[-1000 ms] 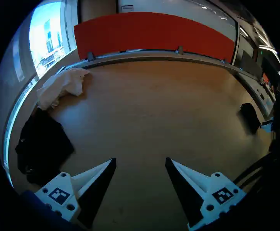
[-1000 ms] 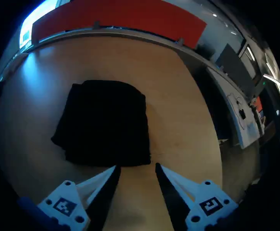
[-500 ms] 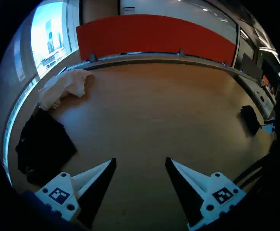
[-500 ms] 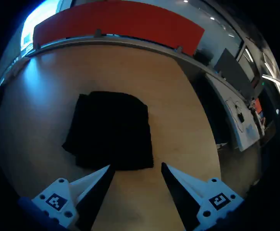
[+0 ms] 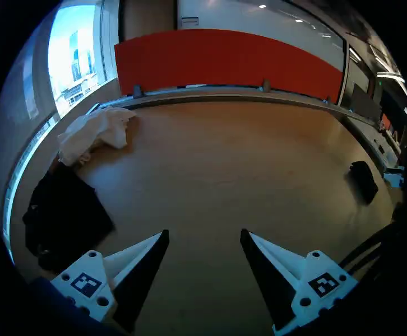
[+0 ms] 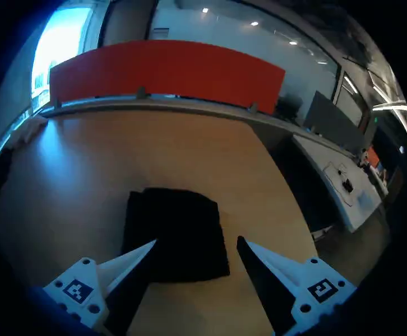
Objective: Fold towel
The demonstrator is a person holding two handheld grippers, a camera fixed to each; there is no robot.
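1. The left tongs point(image 5: 204, 230) were wide open and held nothing.
2. The right tongs point(image 6: 197, 239) were wide open too, just by the folded black towel point(image 6: 172, 224).
3. The towel lay flat near the desk's point(image 6: 91, 162) right edge.

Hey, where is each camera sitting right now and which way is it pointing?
Left gripper view: rides the left tool, looking across the wooden table toward a red screen; its open fingers show.
Right gripper view: rides the right tool, looking down at a folded black towel; open fingers show.
Shared: the table and red screen.
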